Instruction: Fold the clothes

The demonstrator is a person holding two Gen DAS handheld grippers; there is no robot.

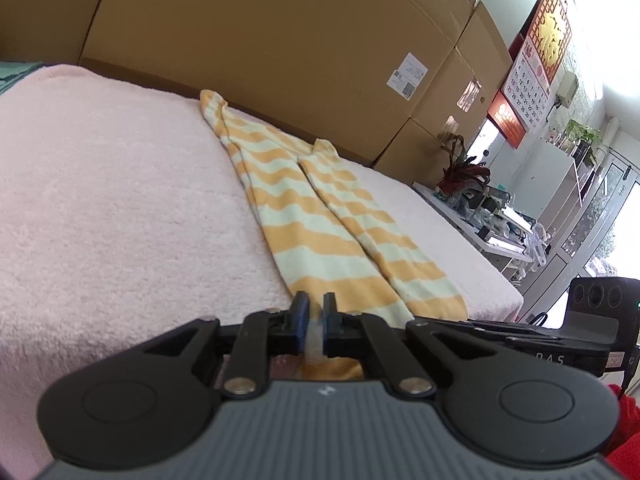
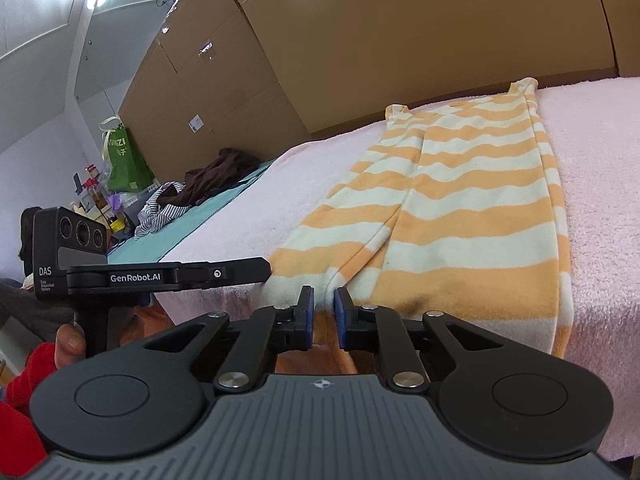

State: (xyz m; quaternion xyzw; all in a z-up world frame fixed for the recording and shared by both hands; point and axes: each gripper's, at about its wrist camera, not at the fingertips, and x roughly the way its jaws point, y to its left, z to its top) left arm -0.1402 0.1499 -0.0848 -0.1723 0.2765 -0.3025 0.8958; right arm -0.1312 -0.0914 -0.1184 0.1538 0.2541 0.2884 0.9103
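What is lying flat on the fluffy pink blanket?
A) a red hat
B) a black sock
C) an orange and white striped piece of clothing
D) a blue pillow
C: the orange and white striped piece of clothing is spread out on the pink blanket, in front of the cardboard boxes.

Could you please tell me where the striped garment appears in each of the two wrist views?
Left wrist view: the striped garment runs from upper centre down to the left gripper.
Right wrist view: it fills centre-right, near edge at the right gripper.
Shared landmark: the pink blanket underneath.
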